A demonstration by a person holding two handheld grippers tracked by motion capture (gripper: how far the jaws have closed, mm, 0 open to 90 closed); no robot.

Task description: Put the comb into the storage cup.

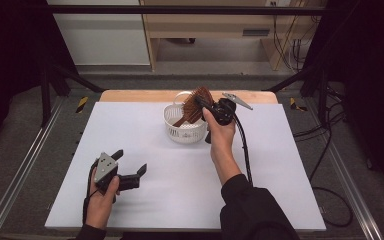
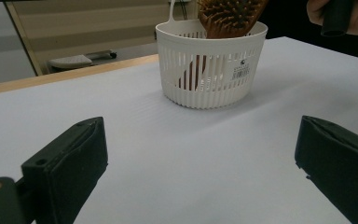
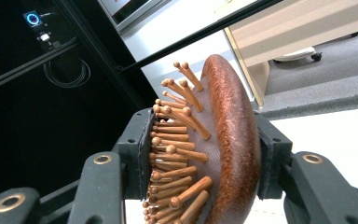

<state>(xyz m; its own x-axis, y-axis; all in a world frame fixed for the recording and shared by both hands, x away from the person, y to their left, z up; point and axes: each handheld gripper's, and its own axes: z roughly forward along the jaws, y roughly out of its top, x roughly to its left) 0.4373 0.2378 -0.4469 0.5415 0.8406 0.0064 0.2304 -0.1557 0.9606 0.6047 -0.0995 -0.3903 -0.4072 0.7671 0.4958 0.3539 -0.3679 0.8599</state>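
Hairbrush first: your right gripper is pinching its wooden head, one black pad against the pin side and the other against the smooth rounded back, as the right gripper view shows with the brush standing on edge between them. From the high view, the brush leans over the white slatted basket, its handle pointing down into the basket and its head rising above the rim on the far right side. The basket sits on the white mat toward the far middle of the table, and your right hand comes to it from the near side, just to the basket's right. In the left gripper view the basket stands ahead with a small barcode label on its wall, a thin white hanging loop at its back rim, and the brush head sticking up out of it. Your left gripper rests low at the near left of the mat, well apart from the basket, with its jaws spread wide and bare mat between them.
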